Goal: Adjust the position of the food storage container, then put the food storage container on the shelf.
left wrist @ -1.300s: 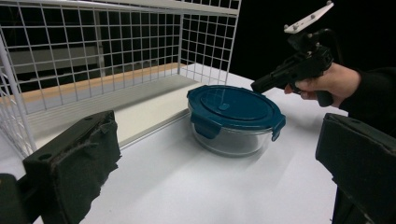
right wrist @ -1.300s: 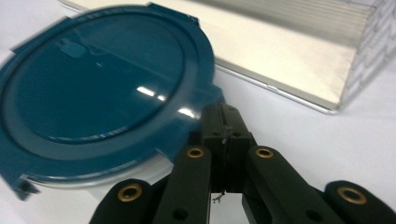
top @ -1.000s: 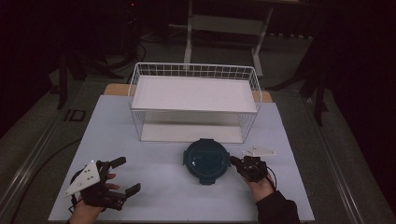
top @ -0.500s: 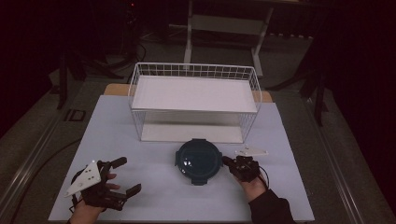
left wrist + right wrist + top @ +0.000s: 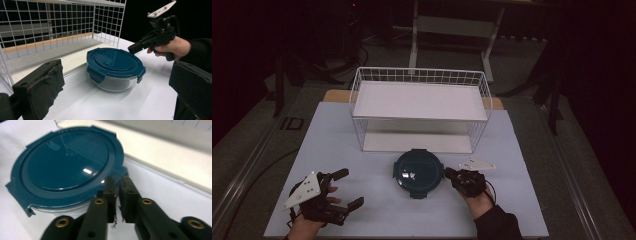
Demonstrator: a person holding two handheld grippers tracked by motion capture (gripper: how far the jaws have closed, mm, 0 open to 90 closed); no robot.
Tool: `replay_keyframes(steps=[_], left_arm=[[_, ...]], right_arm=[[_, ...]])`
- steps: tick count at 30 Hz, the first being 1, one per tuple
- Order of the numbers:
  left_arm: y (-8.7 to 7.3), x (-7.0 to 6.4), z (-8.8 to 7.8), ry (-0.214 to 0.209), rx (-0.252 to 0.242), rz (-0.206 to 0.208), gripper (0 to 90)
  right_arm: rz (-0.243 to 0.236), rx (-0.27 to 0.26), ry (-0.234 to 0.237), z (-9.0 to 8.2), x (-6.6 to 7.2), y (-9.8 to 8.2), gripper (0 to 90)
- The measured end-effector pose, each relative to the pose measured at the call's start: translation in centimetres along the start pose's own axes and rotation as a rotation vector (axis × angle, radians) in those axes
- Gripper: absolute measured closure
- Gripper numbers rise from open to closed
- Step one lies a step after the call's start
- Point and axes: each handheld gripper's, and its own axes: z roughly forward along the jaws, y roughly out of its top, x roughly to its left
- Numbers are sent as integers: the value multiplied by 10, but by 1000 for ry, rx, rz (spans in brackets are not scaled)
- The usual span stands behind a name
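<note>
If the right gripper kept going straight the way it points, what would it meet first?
Probably the container: the right gripper points at its near rim, just beside a lid latch. Whether it already touches is unclear.

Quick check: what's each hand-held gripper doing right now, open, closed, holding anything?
Left hand-held gripper: open, empty.
Right hand-held gripper: jaws just opening a crack, nothing between them, tips at the lid clip of the container.
</note>
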Motion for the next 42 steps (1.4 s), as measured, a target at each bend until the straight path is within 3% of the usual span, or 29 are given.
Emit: replay_keyframes(steps=[3,4,5,6,9,10,11,13,15,16,18,20,21,25,28,29,30,31,32,35,37,38,42], left_arm=[[0,-1,1,-9,4,-10,0],[1,-3,3,-18,-1,-21,0],[1,-3,3,-18,-1,-21,0],[1,-5,6,-22,7,-20,0],[1,-8,8,-25,19,-7,0],[3,-10,10,-33,28,-8,0],[3,-10,10,-33,28,-8,0],[5,-11,12,-37,44,-1,0],[7,-13,13,-68,24,-11,0],[9,-14,15,-62,42,-7,0],[14,-17,18,-44,69,9,0],[16,-18,19,-48,76,15,0],[24,-19,24,-79,121,15,0],[35,-19,31,-114,126,34,0],[41,-18,36,-118,120,43,0],[47,-16,42,-142,103,69,0],[47,-16,42,-142,103,69,0],[50,-13,46,-146,81,110,0],[51,-12,49,-141,75,115,0],[53,-9,60,-132,95,101,0],[54,-8,65,-132,112,95,0],[57,-7,74,-112,136,61,0],[65,-7,90,-104,179,22,0]], right_arm=[[-8,-23,0,-7,1,2,772],[-1,-55,-1,-15,1,4,686],[-1,-55,-1,-15,1,4,686],[17,-85,11,-22,1,7,582],[22,-114,27,-28,0,9,503],[11,-143,25,-33,2,11,378],[11,-143,25,-33,2,11,378],[16,-182,41,-38,1,12,250],[-21,-192,53,-40,1,14,145],[-37,-203,38,-40,1,14,145],[-34,-198,52,-42,0,15,116],[-41,-200,47,-42,0,15,114],[-60,-212,60,-47,1,18,143],[-123,-213,23,-52,4,23,164],[-118,-253,33,-56,6,25,183],[-140,-252,24,-57,9,27,183],[-151,-262,17,-58,10,27,184],[-172,-255,-5,-59,11,28,185],[-177,-243,-5,-59,11,29,200],[-153,-200,10,-58,11,29,216],[-161,-201,12,-58,11,29,209],[-162,-202,2,-58,11,29,193],[-159,-225,8,-58,11,29,181]])
